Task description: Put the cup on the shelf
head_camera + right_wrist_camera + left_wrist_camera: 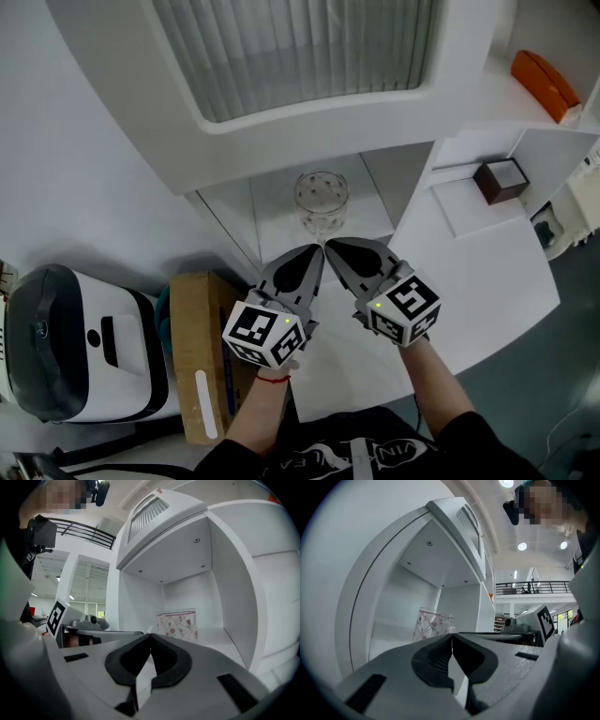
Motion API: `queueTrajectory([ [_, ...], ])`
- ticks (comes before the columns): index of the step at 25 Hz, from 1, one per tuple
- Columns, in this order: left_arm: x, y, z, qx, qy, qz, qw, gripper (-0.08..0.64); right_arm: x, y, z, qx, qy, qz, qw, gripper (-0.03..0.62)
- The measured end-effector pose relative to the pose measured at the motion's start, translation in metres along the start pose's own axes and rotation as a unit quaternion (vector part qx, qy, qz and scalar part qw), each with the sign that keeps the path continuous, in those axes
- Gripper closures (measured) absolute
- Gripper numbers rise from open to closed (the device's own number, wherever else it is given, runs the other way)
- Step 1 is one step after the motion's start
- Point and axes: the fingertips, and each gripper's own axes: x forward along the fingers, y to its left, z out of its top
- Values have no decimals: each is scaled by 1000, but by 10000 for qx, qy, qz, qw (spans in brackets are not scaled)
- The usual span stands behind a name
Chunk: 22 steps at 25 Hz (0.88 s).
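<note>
Cup (321,199), base hidden behind jaws in gripper views, stood upright on shelf (370,202), mid-frame; left gripper (318,250) and right gripper (329,246) clenched empty

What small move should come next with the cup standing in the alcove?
Probably draw both grippers straight back. The cup stands upright on the shelf, untouched. The left gripper and right gripper are shut on nothing, tips just short of it, so any sideways swing might tip it.

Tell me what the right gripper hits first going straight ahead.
Likely the cup on the shelf; the right gripper, shut, aims slightly left of it, so it may graze it or reach the back wall.
</note>
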Motion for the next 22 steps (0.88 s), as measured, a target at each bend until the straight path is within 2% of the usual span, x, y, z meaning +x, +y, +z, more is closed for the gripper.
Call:
queueTrajectory([
  [13,8,9,2,-98,-100,125,9998,551,8,-8,1,142,-21,-154,9998,588],
  [22,3,0,3,50,-80,247,9997,551,-2,-2,4,162,-169,-245,9994,588],
])
